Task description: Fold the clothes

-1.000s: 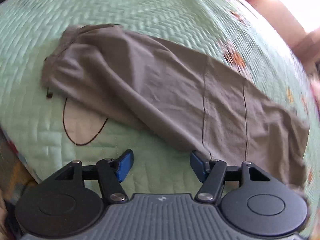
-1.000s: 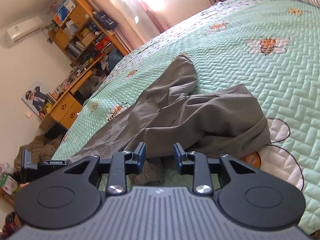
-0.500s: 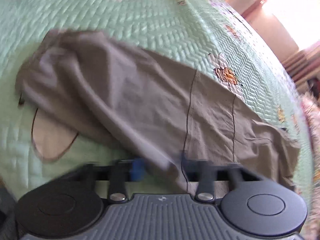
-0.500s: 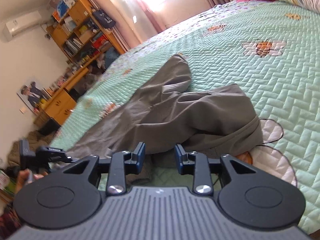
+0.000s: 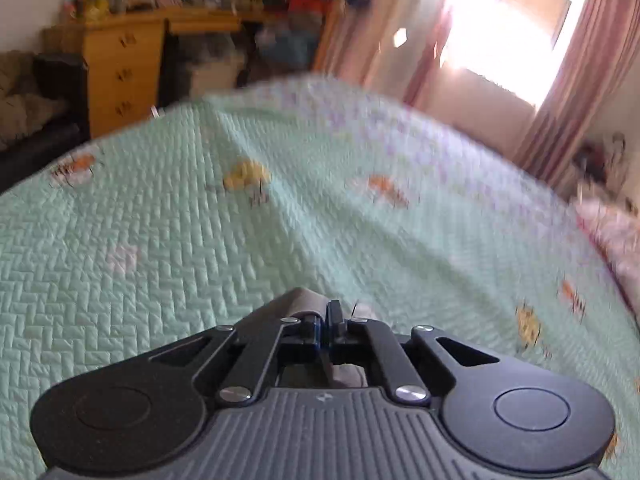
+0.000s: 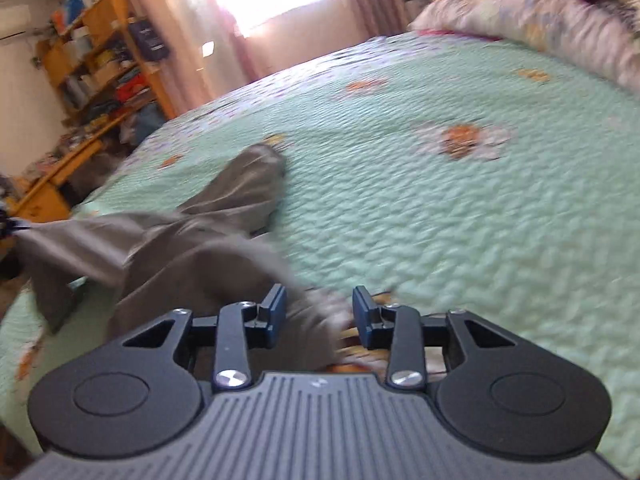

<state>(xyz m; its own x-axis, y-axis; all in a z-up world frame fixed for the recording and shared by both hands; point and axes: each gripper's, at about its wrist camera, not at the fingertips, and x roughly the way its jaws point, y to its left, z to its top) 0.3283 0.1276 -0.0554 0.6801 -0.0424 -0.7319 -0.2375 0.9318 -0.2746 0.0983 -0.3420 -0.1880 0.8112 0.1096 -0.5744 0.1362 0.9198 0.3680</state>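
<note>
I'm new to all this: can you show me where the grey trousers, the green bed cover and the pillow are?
grey trousers (image 6: 208,248): right wrist view, on the crumpled middle.
green bed cover (image 6: 440,216): right wrist view, on a bare quilted stretch.
pillow (image 6: 520,12): right wrist view, on its flowered side.

Ahead of you the green quilt (image 6: 460,216) lies bare — only the grey trousers (image 6: 192,248) (left side) and the pillow (image 6: 532,20) crowd it.

I can read no words or numbers here; the shelf (image 6: 92,60) boxes are too blurred.
</note>
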